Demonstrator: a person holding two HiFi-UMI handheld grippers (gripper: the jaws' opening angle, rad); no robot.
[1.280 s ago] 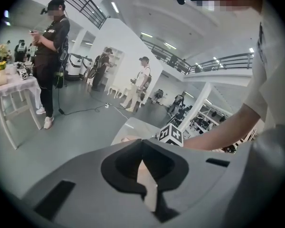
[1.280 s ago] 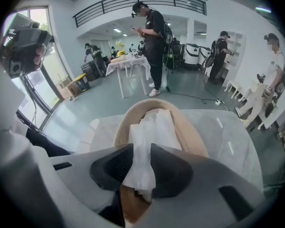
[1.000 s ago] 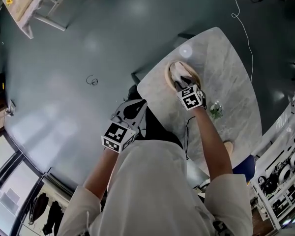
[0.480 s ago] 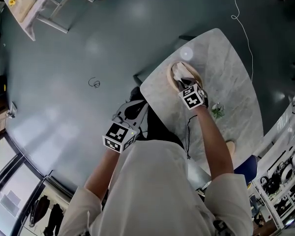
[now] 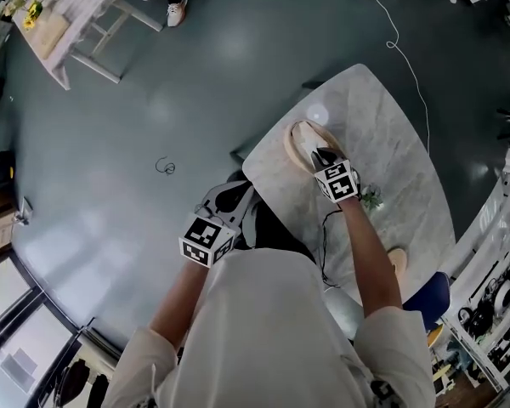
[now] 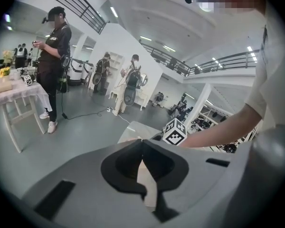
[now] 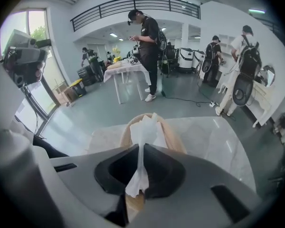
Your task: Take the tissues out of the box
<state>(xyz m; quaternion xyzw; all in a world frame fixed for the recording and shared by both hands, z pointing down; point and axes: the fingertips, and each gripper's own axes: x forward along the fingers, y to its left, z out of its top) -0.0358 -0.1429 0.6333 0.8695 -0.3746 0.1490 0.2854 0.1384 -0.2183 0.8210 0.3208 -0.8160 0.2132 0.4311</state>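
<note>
An oval wooden tissue box [image 5: 296, 143] stands on the marble table [image 5: 391, 143]. A white tissue [image 7: 143, 127] sticks up from the box [image 7: 173, 139]. My right gripper [image 5: 323, 155] is over the box's near end. In the right gripper view this gripper [image 7: 141, 151] is shut on the tissue, whose lower end hangs behind the tips. My left gripper [image 5: 229, 195] is held off the table's left edge, above the floor. In its own view its tips [image 6: 141, 141] meet with nothing between them.
A small green sprig [image 5: 372, 196] lies on the table right of my right arm, and a wooden piece [image 5: 397, 257] lies nearer the edge. A cable [image 5: 399, 41] runs over the floor. A white side table [image 5: 76, 11] stands far left. Several people stand in the hall.
The right gripper has drawn slightly back toward me over the box, and the tissue now shows less in front of it. The left gripper has stayed in place.
</note>
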